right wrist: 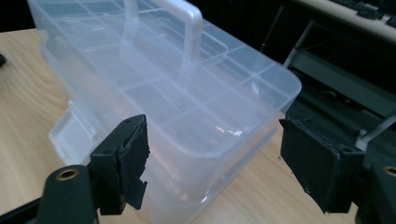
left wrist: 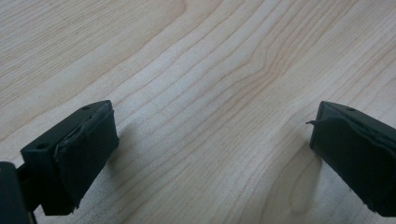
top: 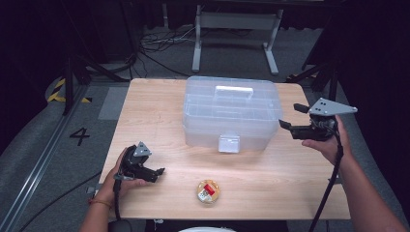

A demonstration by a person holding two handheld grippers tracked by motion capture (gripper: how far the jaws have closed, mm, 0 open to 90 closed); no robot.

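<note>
Place: a lab or recording studio.
Walls: dark curtains all around.
Floor: grey carpet, cables (top: 154, 41), a painted number 4 (top: 79, 136), hazard tape (top: 58, 92).
Furniture: wooden table (top: 154, 111), a white desk frame (top: 234, 29) behind it.

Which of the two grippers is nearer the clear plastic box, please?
The right gripper, raised beside the clear plastic box; the left gripper sits low on the table, well away.
</note>
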